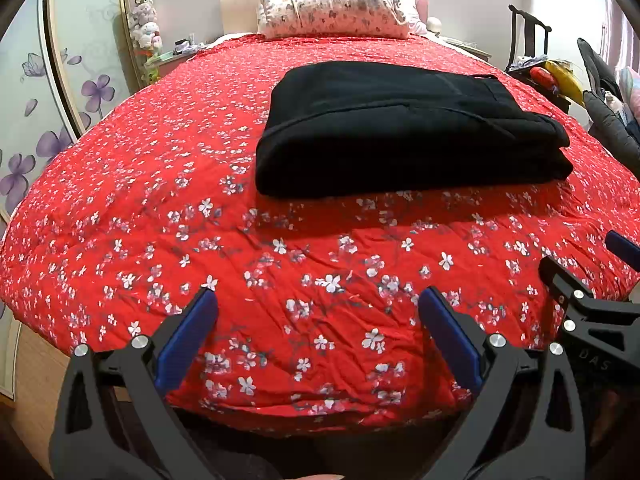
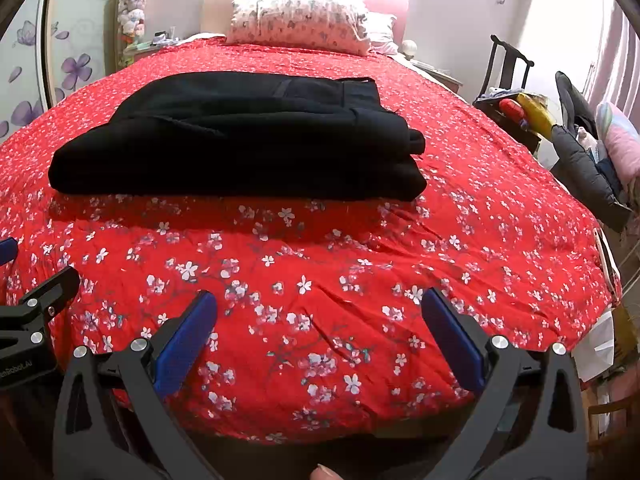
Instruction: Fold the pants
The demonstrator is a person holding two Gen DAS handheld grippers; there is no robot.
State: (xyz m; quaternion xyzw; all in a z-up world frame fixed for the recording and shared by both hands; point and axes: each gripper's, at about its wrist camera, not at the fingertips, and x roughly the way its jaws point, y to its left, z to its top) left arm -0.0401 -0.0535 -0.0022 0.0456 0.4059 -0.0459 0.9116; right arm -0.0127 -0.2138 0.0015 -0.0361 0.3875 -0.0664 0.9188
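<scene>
A floral pillow (image 1: 332,12) lies on the red bedspread (image 1: 160,200) near a dark chair (image 1: 528,36).

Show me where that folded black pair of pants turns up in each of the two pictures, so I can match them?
Left wrist view: the folded black pair of pants lies right of centre on the red floral bedspread.
Right wrist view: the pants lie left of centre, upper half.
Shared landmark: the flower-print pillow at the head of the bed, behind the pants in both.
</scene>
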